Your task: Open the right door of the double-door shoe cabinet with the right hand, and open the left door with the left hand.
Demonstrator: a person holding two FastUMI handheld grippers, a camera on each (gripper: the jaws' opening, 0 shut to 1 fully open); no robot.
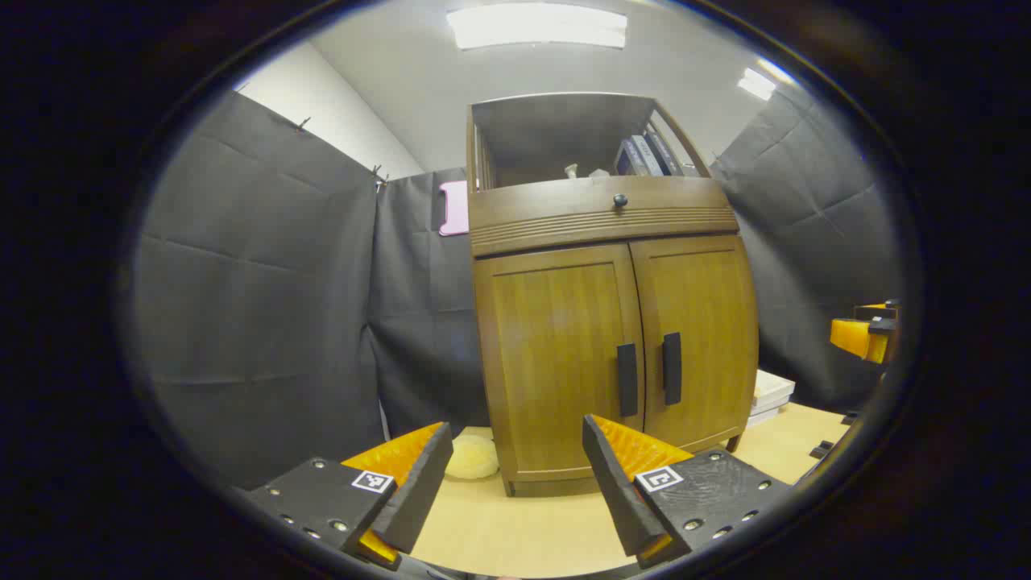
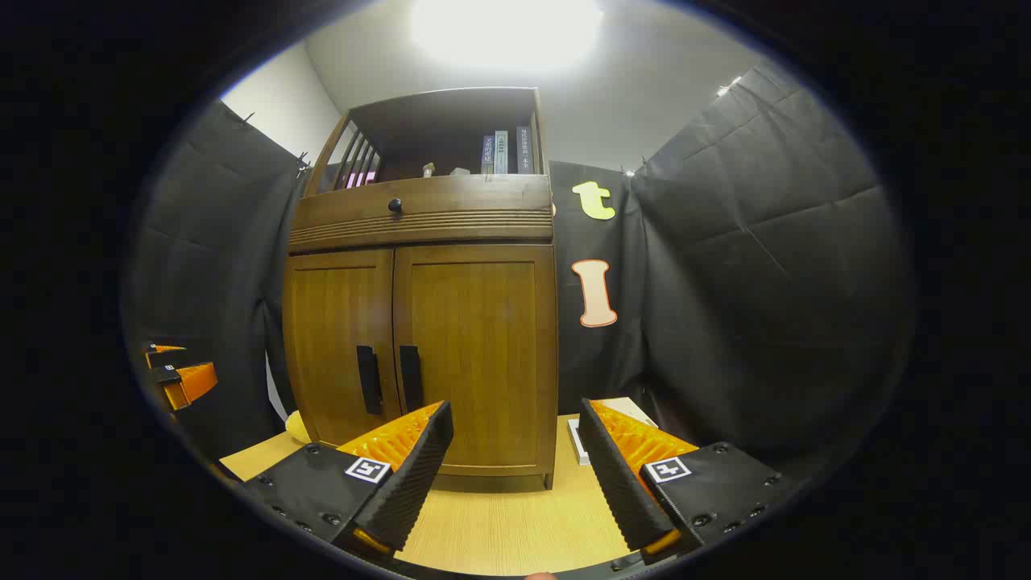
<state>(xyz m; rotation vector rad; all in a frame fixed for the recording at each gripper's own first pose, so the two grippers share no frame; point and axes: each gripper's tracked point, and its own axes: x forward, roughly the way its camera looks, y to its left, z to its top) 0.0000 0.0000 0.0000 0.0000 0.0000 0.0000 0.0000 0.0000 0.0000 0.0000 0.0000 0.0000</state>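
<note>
Both cabinet doors closed, both grippers spread wide and holding nothing

In the left gripper view the left gripper (image 1: pixel 511 451) hangs above the pale wooden tabletop (image 1: pixel 523 532), well apart from the shoe cabinet (image 1: pixel 612 322), whose left door (image 1: pixel 556 354) and right door (image 1: pixel 697 338) sit flush, their two dark handles (image 1: pixel 648 374) side by side at the centre seam; a drawer with a round knob (image 1: pixel 619 200) runs above the doors, books (image 1: pixel 644 155) stand on the open top shelf, and the right gripper's tip shows at the far right edge (image 1: pixel 866 337). In the right gripper view the right gripper (image 2: pixel 515 439) faces the same cabinet (image 2: pixel 427 346), jaws parted, short of the handles (image 2: pixel 391 377), with the left gripper (image 2: pixel 179 379) off to the left
</note>
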